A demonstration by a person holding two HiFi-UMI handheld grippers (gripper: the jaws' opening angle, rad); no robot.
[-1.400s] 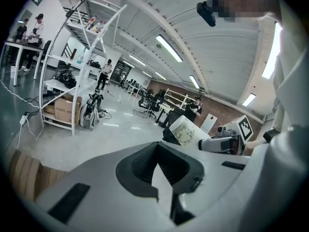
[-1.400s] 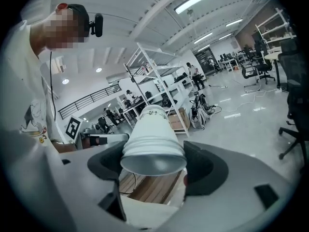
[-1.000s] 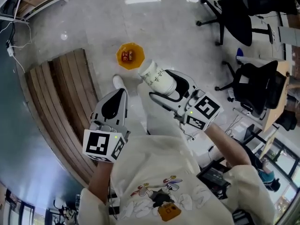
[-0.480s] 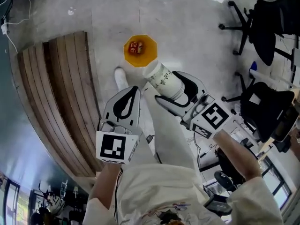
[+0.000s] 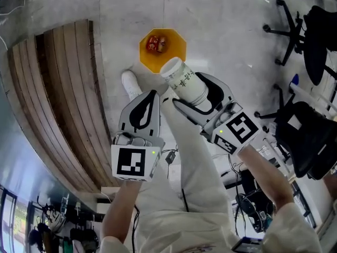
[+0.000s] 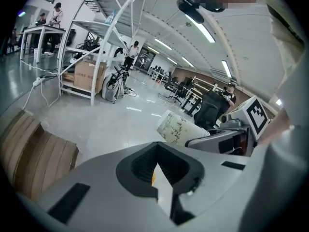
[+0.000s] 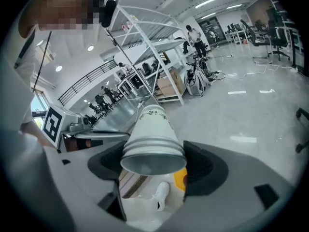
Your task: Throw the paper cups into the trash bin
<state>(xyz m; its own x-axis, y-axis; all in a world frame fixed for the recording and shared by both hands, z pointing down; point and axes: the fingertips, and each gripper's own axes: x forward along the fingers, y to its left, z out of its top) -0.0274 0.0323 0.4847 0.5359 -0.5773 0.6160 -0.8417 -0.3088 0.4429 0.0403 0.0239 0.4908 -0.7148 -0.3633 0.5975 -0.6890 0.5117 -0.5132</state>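
Observation:
In the head view an orange octagonal trash bin (image 5: 162,50) stands on the grey floor with something red inside. My right gripper (image 5: 188,92) is shut on a white paper cup (image 5: 181,78) with green print. The cup lies tilted, and its far end reaches the bin's near rim. In the right gripper view the cup (image 7: 152,139) fills the space between the jaws, with a slice of the bin (image 7: 179,180) below it. My left gripper (image 5: 151,97) is shut on nothing beside the cup, to its left. In the left gripper view the cup (image 6: 176,128) shows to the right.
A wooden slatted platform (image 5: 58,88) lies left of the bin. A white shoe (image 5: 130,83) and a trouser leg (image 5: 195,157) are below the grippers. Black office chairs (image 5: 310,25) stand at the right. White metal shelving (image 6: 104,37) and several people are in the background.
Both grippers and the head view have moved closer to the orange bin. The cup's far end now reaches the bin's rim. Both grips are unchanged.

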